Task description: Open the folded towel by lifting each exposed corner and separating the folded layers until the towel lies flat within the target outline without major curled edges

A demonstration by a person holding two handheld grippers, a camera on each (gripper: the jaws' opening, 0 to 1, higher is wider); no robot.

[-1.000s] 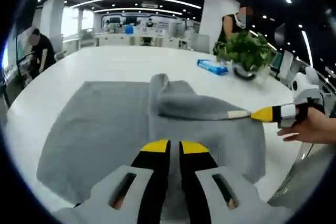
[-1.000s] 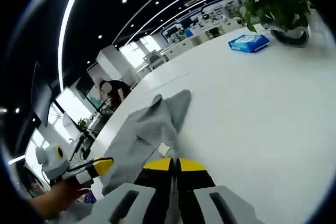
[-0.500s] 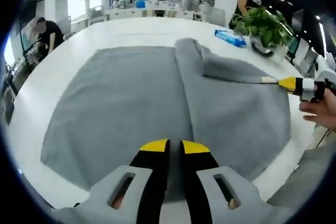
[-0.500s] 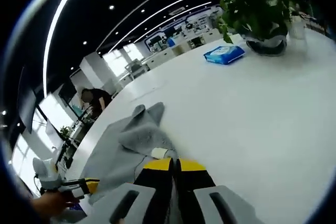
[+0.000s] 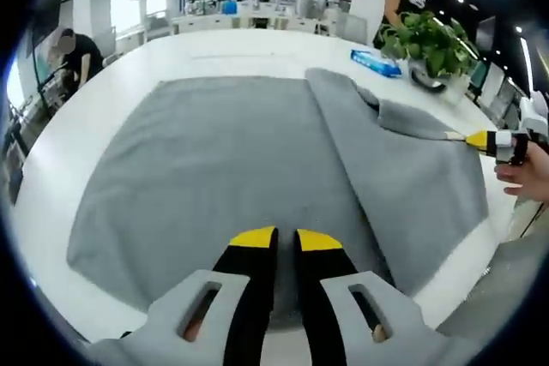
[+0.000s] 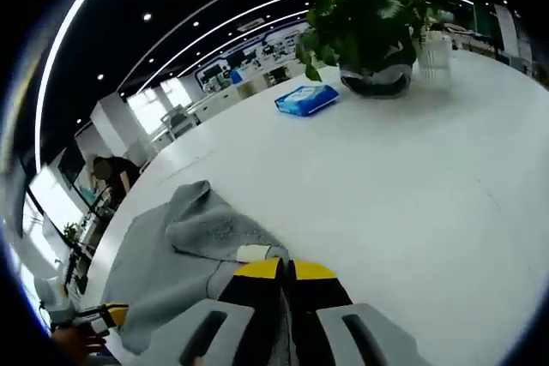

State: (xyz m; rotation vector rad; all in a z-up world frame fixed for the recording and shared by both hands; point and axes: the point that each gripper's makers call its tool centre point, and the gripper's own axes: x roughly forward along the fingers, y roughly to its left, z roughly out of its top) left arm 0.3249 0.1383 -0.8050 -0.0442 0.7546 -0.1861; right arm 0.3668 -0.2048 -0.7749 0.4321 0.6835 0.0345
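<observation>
Now the grey towel [image 5: 223, 169] lies spread over most of the white worktop [image 5: 214, 53] in the left gripper view, its broad left part flat while a folded layer runs down the right half, from a ridge at upper centre to the lower right. The left gripper [image 5: 276, 242] sits at the bottom centre of that view over the towel's near edge, its yellow-tipped fingers [image 5: 253, 239] almost together with only a thin slit between them and no cloth seen between them. At the right edge of the same view the right gripper [image 5: 473, 137] comes in, held by a hand [image 5: 525, 176], its fingers clamped on a corner of the upper layer, which is drawn out toward the right edge of the frame.

In the right gripper view the right gripper [image 6: 286, 269] shows at bottom centre with its fingers pressed together on the towel corner, where a small white tag [image 6: 251, 252] sticks out; no writing on it can be read. The towel [image 6: 171, 250] bunches away to the lower left. A potted plant [image 6: 369, 19] stands at the top of the frame, and a blue packet [image 6: 306, 99] lies just left of it; its print is too small to read
</observation>
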